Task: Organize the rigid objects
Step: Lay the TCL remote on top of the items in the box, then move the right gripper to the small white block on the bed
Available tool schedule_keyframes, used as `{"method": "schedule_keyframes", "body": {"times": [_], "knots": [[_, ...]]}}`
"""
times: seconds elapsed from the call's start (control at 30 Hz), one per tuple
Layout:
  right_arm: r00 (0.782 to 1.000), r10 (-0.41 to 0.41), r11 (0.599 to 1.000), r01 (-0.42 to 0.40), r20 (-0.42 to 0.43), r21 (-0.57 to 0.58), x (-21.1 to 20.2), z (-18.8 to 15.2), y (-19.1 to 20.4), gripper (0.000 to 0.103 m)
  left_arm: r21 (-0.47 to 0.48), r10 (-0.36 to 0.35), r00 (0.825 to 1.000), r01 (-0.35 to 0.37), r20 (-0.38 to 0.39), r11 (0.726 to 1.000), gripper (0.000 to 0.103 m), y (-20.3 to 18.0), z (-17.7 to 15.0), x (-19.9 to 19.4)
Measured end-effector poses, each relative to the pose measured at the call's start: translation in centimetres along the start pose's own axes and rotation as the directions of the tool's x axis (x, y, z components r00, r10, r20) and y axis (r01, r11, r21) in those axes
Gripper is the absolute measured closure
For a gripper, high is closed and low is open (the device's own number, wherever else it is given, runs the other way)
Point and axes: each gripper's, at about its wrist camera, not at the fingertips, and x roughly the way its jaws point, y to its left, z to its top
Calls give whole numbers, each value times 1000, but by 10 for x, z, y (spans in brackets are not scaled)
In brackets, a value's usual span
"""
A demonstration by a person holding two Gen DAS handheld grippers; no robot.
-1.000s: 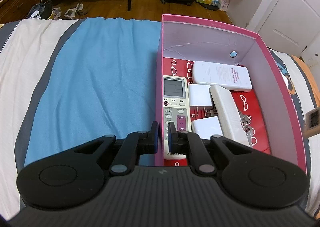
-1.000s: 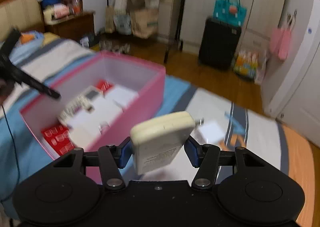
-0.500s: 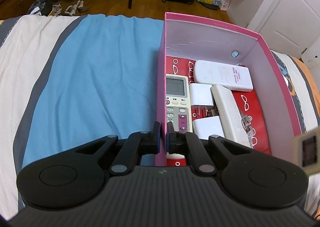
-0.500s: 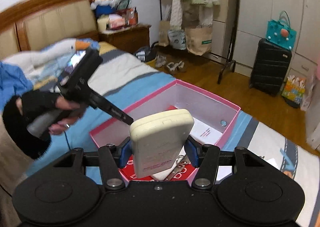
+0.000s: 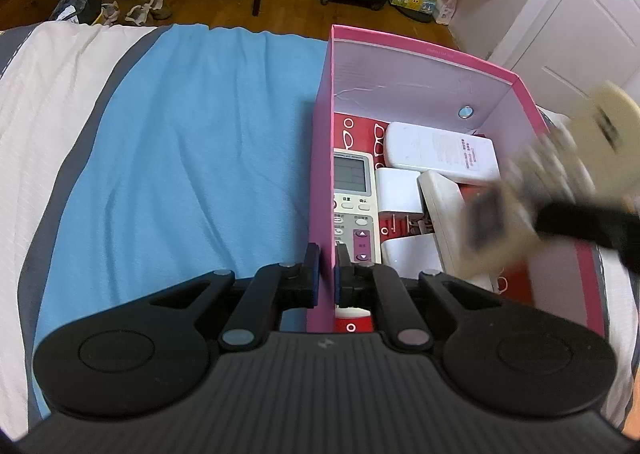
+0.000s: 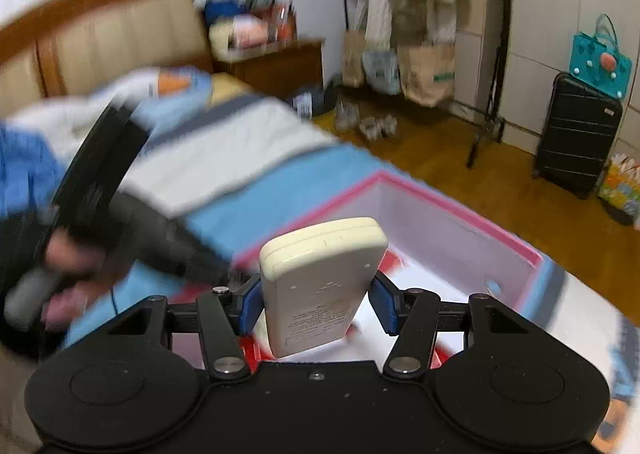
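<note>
A pink box stands open on the bed. Inside lie an air-conditioner remote, a white remote and several white adapters. My left gripper is shut on the box's left wall near the front. My right gripper is shut on a cream remote, back side up, held above the box. In the left wrist view the cream remote shows blurred over the box's right side.
The bed has a blue sheet left of the box and a white striped cover. A wooden floor, a black suitcase, bags and a nightstand lie beyond the bed.
My right gripper has carried the cream remote from outside the box's right wall to over its inside. My left gripper has closed on the left wall and stays there.
</note>
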Motion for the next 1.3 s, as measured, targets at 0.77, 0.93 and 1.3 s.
{"method": "schedule_keyframes", "body": {"times": [0.77,0.93,1.3], "knots": [[975,-170,985,168,-142,-29,23,-11,-15,32,10,-7,1000,6,13,1000,96,0,-1,-3],[981,-176,984,178,-78,15,-26,-16,-21,33,10,-8,1000,8,16,1000,96,0,-1,-4],[939,-338,938,341,-60,55,-95,-60,-38,33,68,28,1000,-29,4,997,96,-9,0,-6]]}}
